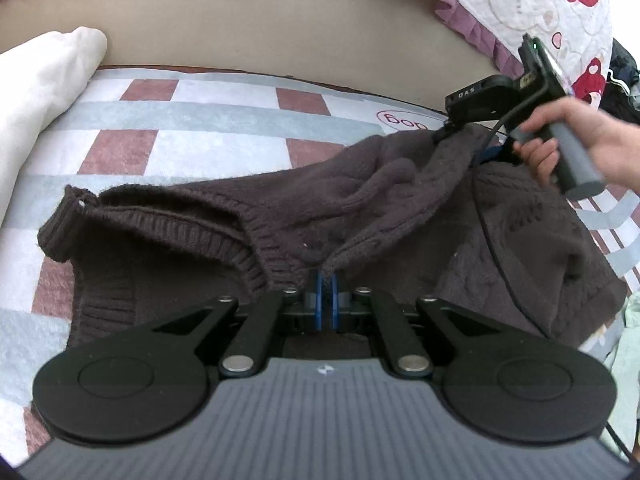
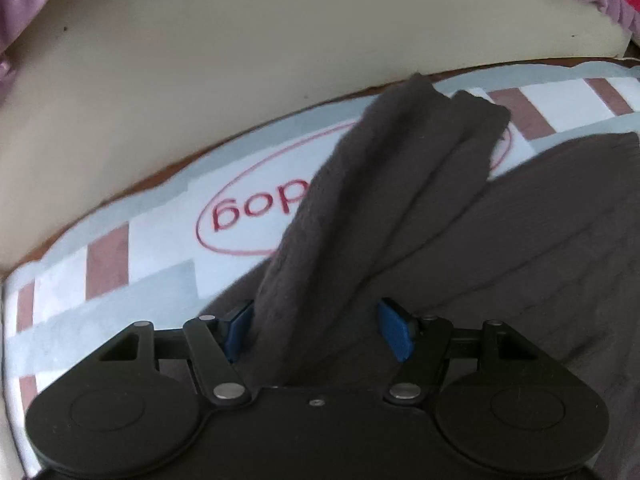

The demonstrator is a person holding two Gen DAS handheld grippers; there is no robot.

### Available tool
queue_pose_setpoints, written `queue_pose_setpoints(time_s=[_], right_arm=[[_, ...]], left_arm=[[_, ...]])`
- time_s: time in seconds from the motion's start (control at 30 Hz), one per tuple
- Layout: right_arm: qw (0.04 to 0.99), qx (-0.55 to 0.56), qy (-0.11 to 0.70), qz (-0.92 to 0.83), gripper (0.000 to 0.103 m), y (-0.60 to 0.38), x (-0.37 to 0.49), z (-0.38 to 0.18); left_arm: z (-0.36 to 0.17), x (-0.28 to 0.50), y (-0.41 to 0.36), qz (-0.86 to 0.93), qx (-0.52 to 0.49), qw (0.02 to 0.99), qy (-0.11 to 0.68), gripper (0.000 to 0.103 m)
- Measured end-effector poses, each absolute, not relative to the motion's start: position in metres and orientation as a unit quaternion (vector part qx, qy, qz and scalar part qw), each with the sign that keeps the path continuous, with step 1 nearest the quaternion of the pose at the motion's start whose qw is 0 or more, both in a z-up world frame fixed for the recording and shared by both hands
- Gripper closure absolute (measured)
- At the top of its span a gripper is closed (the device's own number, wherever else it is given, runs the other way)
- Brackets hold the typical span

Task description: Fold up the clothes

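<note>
A dark brown cable-knit sweater (image 1: 400, 220) lies spread on a checked blanket (image 1: 200, 128). My left gripper (image 1: 327, 280) is shut on a raised fold of the knit beside the ribbed neckline, its blue pads pressed together on the cloth. From there the fold runs up and right to my right gripper (image 1: 460, 140), held by a person's hand (image 1: 568, 140). In the right wrist view the right gripper (image 2: 320, 328) stands open, straddling a bunched sleeve (image 2: 380, 200). The right blue pad (image 2: 396, 332) shows its bare face, and the sleeve hides part of the left one. The sweater's body (image 2: 540, 220) lies to the right.
A white cloth (image 1: 36, 92) is heaped at the left edge of the bed. A quilt with red prints and a purple frill (image 1: 540, 8) hangs at the back right over a beige panel (image 1: 240, 20). Pale green fabric (image 1: 628, 340) lies at the far right.
</note>
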State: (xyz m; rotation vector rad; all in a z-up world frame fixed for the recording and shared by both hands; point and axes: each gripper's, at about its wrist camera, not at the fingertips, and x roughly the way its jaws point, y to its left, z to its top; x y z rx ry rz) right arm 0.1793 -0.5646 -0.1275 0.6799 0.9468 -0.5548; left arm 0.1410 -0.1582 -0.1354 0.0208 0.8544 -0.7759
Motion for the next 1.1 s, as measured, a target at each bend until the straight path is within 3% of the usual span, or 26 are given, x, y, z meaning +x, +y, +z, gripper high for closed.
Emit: queue_pose_setpoints(time_s=[0.03,0.1,0.23,0.37,0.53,0.6,0.67,0.73,0.77,0.8,0.9,1.1], right_arm=[[0.805,0.325,0.425,-0.258,0.064,-0.567,0.174,-0.127],[0.815,0.34,0.389,-0.262,0.082,-0.571,0.162,-0.121],[0.862,0.383,0.244,-0.226,0.085,-0.558,0.085,-0.074],[0.893,0.312,0.219,-0.24,0.085,-0.52,-0.004,-0.043],[0.834,0.348,0.342,-0.257,0.082,-0.51,-0.056,-0.099],[0.825,0.362,0.358,-0.244,0.082,-0.509,-0.072,-0.117],[0.828,0.362,0.359,-0.233,0.075,-0.512,-0.084,-0.119],[0.831,0.35,0.372,-0.221,0.066,-0.519,-0.087,-0.107],[0.832,0.343,0.379,-0.215,0.065,-0.523,-0.089,-0.101],[0.84,0.335,0.374,-0.204,0.062,-0.524,-0.095,-0.094],[0.856,0.35,0.334,-0.182,0.038,-0.548,-0.114,-0.086],[0.793,0.505,0.253,-0.228,0.038,-0.595,-0.144,-0.123]], left_arm=[[-0.135,0.142,-0.159,-0.367,0.01,0.838,0.404,0.099],[-0.133,0.143,-0.159,-0.365,0.008,0.839,0.403,0.099],[-0.124,0.148,-0.157,-0.36,-0.006,0.845,0.394,0.099],[-0.115,0.149,-0.155,-0.361,-0.016,0.846,0.393,0.099],[-0.121,0.146,-0.154,-0.338,-0.008,0.842,0.42,0.098],[-0.127,0.145,-0.149,-0.332,-0.029,0.836,0.435,0.096],[-0.129,0.14,-0.141,-0.338,-0.048,0.834,0.433,0.096],[-0.13,0.134,-0.133,-0.343,-0.058,0.834,0.428,0.087],[-0.13,0.131,-0.129,-0.344,-0.059,0.833,0.428,0.076],[-0.13,0.129,-0.125,-0.347,-0.065,0.832,0.428,0.068],[-0.128,0.127,-0.114,-0.357,-0.103,0.822,0.43,0.059],[-0.142,0.139,-0.115,-0.36,-0.214,0.774,0.475,0.051]])
